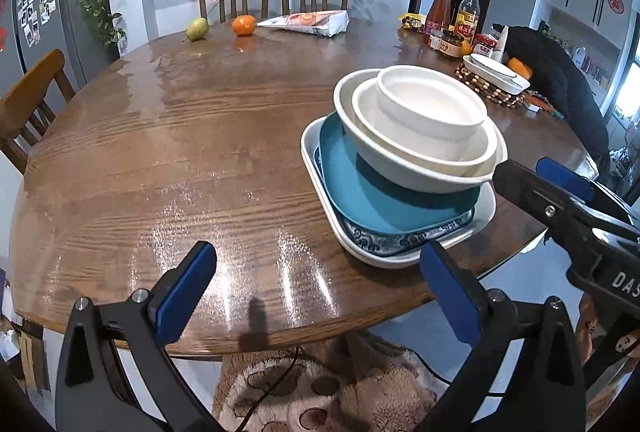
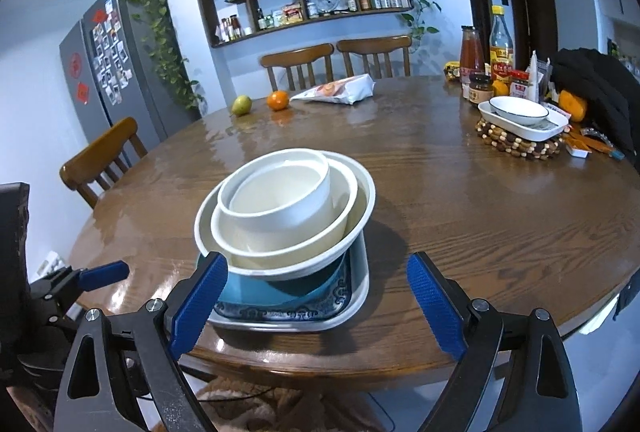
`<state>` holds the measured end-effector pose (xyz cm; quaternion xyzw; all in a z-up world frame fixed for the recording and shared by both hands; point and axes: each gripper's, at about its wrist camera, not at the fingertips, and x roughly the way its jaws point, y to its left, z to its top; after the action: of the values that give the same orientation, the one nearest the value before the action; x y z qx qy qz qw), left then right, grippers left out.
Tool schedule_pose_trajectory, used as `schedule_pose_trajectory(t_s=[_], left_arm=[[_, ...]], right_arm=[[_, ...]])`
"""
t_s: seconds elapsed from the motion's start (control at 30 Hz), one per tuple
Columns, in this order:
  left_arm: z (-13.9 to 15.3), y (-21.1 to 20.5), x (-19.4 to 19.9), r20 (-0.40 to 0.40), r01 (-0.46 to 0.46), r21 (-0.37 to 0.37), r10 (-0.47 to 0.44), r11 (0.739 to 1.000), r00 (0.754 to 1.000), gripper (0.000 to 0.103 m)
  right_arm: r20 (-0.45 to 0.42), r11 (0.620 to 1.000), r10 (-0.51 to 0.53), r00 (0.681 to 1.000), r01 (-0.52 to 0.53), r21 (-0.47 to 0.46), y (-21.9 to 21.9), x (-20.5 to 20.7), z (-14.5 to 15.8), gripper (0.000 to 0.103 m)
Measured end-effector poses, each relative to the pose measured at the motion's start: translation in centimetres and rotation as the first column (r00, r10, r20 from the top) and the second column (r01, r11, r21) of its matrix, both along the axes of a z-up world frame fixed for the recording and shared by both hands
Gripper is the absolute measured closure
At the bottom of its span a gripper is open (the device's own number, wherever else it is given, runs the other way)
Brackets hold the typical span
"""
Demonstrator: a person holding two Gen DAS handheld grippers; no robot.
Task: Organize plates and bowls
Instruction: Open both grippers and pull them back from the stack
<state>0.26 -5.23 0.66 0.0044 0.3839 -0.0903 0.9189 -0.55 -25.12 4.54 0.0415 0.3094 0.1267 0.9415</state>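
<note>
Most of the tidying looks done: three round white bowls [image 2: 280,208] sit one inside another, leaning a bit, on a flat teal plate [image 1: 380,200], a blue-patterned plate [image 1: 384,241] and a white square tray [image 1: 320,192] near the edge of the round brown wooden table [image 1: 180,152]. The left gripper [image 1: 316,292] and right gripper [image 2: 316,300] both have jaws wide apart, holding nothing. Far off, a small white bowl with a dark rim [image 2: 518,110] in a white dish [image 2: 556,130] looks like what's left

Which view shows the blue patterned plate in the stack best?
The left wrist view: the blue patterned plate shows a long curved rim under the teal plate. In the right wrist view its rim is partly hidden by the right gripper's finger.
</note>
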Motion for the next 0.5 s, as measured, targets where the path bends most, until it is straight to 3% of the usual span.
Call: schedule_pose_trajectory(t_s=[0.5], left_arm=[[-0.25, 0.3, -0.13, -0.008, -0.01, -0.008, 0.01, 1.0, 1.0, 0.002]], right_arm=[[-0.025, 1.0, -0.005, 1.0, 0.004, -0.03, 0.65, 0.05, -0.87, 0.011]])
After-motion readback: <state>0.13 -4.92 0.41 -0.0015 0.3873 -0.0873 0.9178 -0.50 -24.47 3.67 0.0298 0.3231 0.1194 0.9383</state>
